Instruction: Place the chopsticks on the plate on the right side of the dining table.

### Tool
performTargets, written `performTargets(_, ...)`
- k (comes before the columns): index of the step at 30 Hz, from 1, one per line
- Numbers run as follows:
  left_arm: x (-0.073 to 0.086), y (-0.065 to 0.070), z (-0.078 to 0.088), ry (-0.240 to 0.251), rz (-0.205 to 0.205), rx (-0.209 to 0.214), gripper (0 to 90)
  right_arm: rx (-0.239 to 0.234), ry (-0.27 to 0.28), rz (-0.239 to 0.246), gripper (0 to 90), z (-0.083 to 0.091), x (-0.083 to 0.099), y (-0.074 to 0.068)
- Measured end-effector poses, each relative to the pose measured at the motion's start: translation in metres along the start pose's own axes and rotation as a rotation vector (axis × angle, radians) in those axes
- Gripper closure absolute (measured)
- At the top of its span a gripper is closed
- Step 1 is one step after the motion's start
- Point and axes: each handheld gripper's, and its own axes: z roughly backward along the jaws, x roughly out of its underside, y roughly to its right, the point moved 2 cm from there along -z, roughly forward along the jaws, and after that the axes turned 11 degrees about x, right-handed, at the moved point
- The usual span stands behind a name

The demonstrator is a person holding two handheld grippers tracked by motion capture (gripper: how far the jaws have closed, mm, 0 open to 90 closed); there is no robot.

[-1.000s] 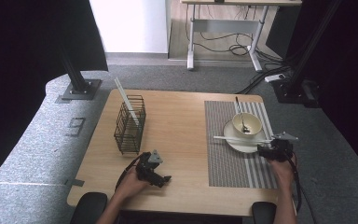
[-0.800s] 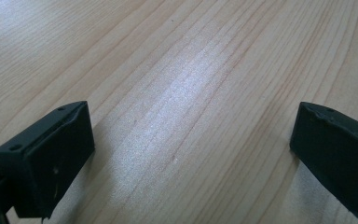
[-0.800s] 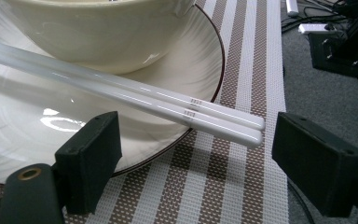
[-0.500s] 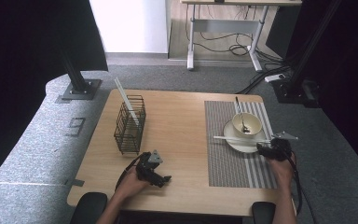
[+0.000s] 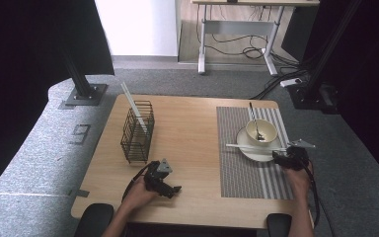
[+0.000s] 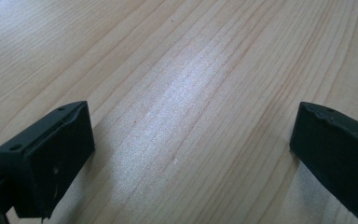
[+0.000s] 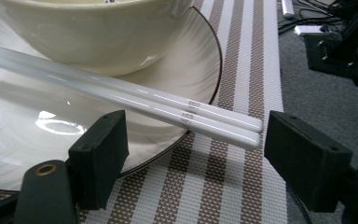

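Note:
A pair of white chopsticks (image 7: pixel 168 105) lies across a white plate (image 7: pixel 23 149), in front of a cream bowl (image 7: pixel 98 32). My right gripper (image 7: pixel 193 140) sits low at the plate's right rim, and its jaws have just been closing a little. The chopsticks' thick ends lie between the pads, which stand apart from them. From above, the chopsticks (image 5: pixel 251 147) point left from the right gripper (image 5: pixel 282 156), and a spoon (image 5: pixel 254 118) rests in the bowl (image 5: pixel 264 131). My left gripper (image 5: pixel 174 189) rests open on bare wood, with nothing between the jaws of the left gripper (image 6: pixel 191 154).
The plate stands on a striped placemat (image 5: pixel 242 177) on the right half of the wooden table (image 5: pixel 187 133). A black wire basket (image 5: pixel 137 133) with a white stick (image 5: pixel 131 101) in it stands at the left. Grey carpet surrounds the table.

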Motion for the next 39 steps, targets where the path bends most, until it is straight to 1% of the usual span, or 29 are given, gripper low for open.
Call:
performTargets(2, 0.0, 0.0, 0.0, 0.0, 0.0, 0.0, 0.0, 0.009, 0.0, 0.003, 20.2, 0.002, 0.0, 0.001)
performTargets(5, 0.0, 0.0, 0.0, 0.0, 0.0, 0.0, 0.0, 0.045, -0.001, 0.02, 18.8, 0.011, -0.002, 0.0)
performTargets(6, 0.0, 0.0, 0.0, 0.0, 0.0, 0.0, 0.0, 0.058, 0.006, 0.025, 18.4, 0.016, -0.002, -0.001)
performTargets(7, 0.0, 0.0, 0.0, -0.001, 0.0, 0.0, 0.0, 0.061, 0.021, 0.02, 18.4, 0.022, -0.003, -0.004)
performTargets(9, 0.0, 0.0, 0.0, 0.0, 0.0, 0.0, 0.0, 0.034, 0.045, 0.011, 17.9, 0.03, -0.005, -0.011)
performTargets(10, 0.0, 0.0, 0.0, 0.0, 0.0, 0.0, 0.0, 0.018, 0.047, 0.011, 17.2, 0.031, -0.005, -0.014)
performTargets(11, 0.0, 0.0, 0.0, 0.0, 0.0, 0.0, 0.0, -0.009, 0.04, 0.014, 16.3, 0.029, -0.006, -0.019)
performTargets(12, 0.0, 0.0, 0.0, 0.0, 0.0, 0.0, 0.0, -0.023, 0.034, 0.016, 15.8, 0.027, -0.006, -0.021)
performTargets(15, 0.0, 0.0, 0.0, 0.0, 0.0, 0.0, 0.0, -0.041, 0.014, 0.016, 15.2, 0.02, -0.004, -0.027)
performTargets(20, 0.0, 0.0, 0.0, 0.0, 0.0, 0.0, 0.0, -0.039, -0.016, 0.033, 15.0, 0.012, -0.002, -0.03)
performTargets(30, 0.0, 0.0, 0.0, 0.0, 0.0, 0.0, 0.0, -0.032, -0.017, 0.036, 14.9, 0.008, -0.002, -0.029)
performTargets(32, 0.0, 0.0, 0.0, 0.0, 0.0, 0.0, 0.0, -0.033, -0.013, 0.035, 14.7, 0.01, -0.003, -0.028)
performTargets(35, 0.0, 0.0, 0.0, 0.0, 0.0, 0.001, 0.0, -0.038, 0.004, 0.036, 13.0, 0.018, -0.006, -0.027)
performTargets(39, 0.0, 0.0, 0.0, 0.0, 0.0, 0.0, 0.0, -0.068, 0.0, 0.02, 12.2, 0.028, -0.009, -0.027)
